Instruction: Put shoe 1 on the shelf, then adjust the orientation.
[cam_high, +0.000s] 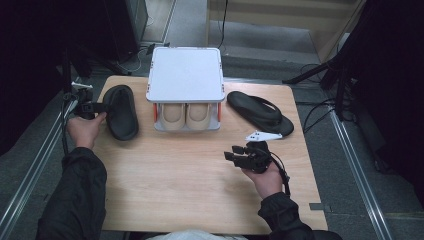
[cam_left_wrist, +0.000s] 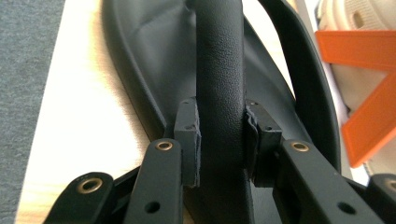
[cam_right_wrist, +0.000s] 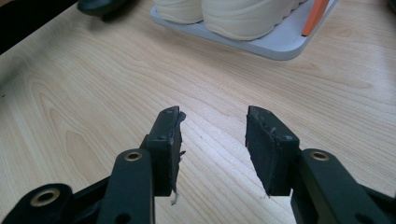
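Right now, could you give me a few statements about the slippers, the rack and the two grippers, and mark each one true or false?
1. The left gripper is shut on the strap of the left black slipper. True.
2. The right gripper holds the right black slipper. False: its jaws are open over bare table, and that slipper lies apart near the right edge.
3. A cream pair of shoes sits on the lower shelf of the white rack. True.
4. Both black slippers lie on top of the rack. False: they lie on the table, one either side of it.
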